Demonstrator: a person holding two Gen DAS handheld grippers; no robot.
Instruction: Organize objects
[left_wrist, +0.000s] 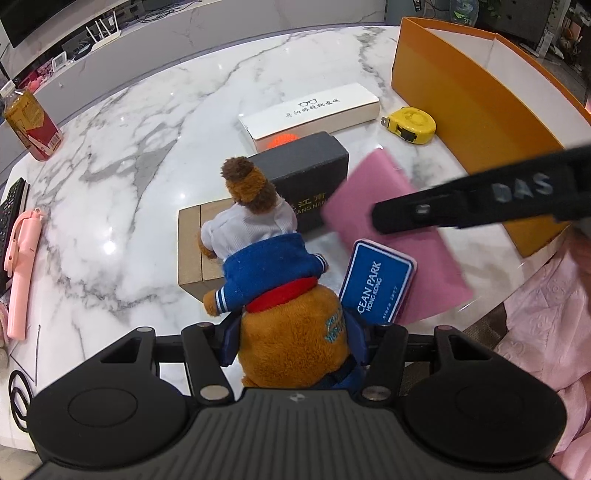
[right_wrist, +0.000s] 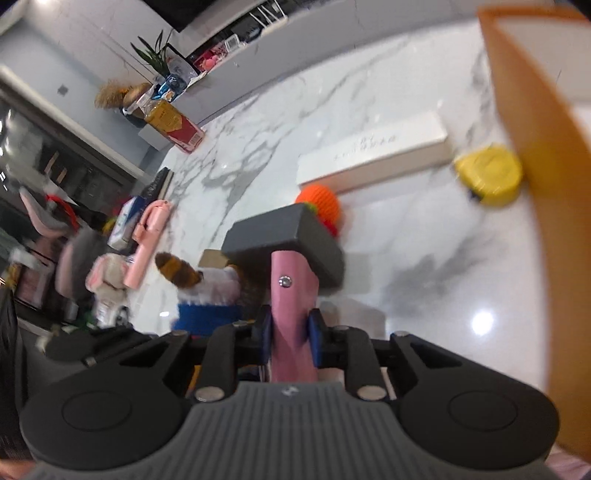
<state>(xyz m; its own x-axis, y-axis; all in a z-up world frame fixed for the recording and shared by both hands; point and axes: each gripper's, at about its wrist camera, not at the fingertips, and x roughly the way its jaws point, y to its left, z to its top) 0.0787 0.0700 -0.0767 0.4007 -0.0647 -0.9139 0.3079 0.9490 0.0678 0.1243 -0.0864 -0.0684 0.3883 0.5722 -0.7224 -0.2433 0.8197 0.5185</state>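
Plush bear pinched by left tool; right tool clamps pink pouch, orange box at 2 o'clock, likely destination.

orange knit toy – mostly behind dark box | sign – "O" hidden by plush bear

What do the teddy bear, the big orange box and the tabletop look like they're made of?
Teddy bear: brown plush fur, matte and fuzzy, with a ribbed knit blue sweater.
Orange box: likely stiff cardboard, judging by its thin flat walls, matte orange outside and white inside.
Tabletop: white with grey veins and glossy light reflections, so polished marble or a marble-look surface.
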